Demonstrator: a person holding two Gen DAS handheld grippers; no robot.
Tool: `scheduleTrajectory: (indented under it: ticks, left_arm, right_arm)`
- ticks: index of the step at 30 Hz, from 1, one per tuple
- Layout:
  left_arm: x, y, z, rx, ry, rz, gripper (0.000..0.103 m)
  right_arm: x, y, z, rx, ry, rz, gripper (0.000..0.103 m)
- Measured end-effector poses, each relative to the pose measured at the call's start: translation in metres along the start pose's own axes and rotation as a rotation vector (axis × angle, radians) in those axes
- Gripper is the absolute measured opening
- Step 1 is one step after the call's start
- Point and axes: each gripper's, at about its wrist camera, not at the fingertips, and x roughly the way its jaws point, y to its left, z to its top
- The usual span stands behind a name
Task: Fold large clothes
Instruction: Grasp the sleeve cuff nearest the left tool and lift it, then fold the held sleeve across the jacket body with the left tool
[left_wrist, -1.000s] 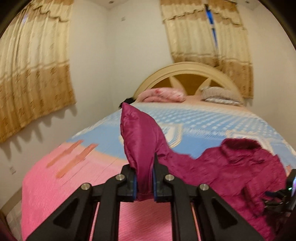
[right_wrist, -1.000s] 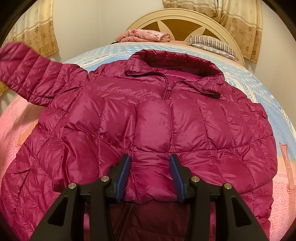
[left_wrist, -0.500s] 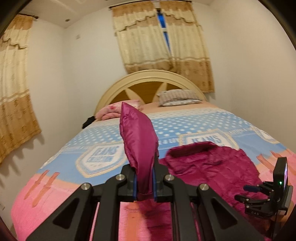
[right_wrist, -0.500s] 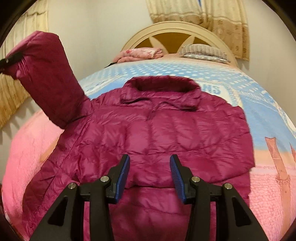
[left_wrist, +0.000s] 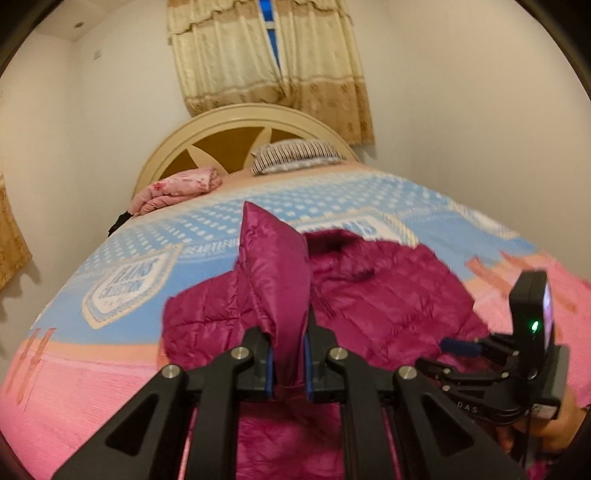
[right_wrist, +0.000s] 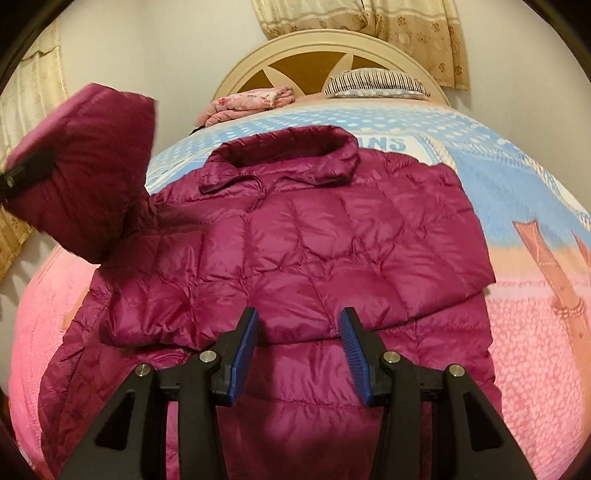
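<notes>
- While the jacket (right_wrist: 295, 251) lies face up on the bed (right_wrist: 517, 206), collar toward the headboard (right_wrist: 332, 48), one side is already folded across the chest.
- Left gripper (left_wrist: 289, 363) has its jaws pressed together on the sleeve (left_wrist: 275, 280) cuff, held up above the body of the jacket.
- Right gripper (right_wrist: 298, 356) hangs over the lower front with jaws spread and nothing pinched between them.
- Judging by the quilted, shiny shell, the jacket is light, puffy and soft; it will likely spring back after each fold and slide on itself.
- Slick fabric may slip from a shallow pinch, so a cuff, hem or seam edge looks the safest hold.
- Next, the sleeve probably needs laying flat across the chest; the free gripper could press the padding down to keep the fold.
</notes>
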Motion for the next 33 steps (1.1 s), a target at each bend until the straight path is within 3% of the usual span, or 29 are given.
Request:
scheduleTrajectory:
  ticks: [8,22,33]
  left_arm:
    - [0.031,-0.034,-0.022,0.051,0.08,-0.016,0.012]
    - [0.054,-0.061,-0.033,0.117,0.12,-0.017,0.013]
    - [0.058,-0.068,-0.035,0.135,0.129,-0.041,0.019]
  right_arm:
    - [0.01,-0.014,-0.006,0.07,0.03,0.023,0.05]
    - [0.014,-0.012,-0.01,0.067,0.044,0.01,0.053]
    - [0.015,-0.013,-0.01,0.072,0.046,0.01,0.054]
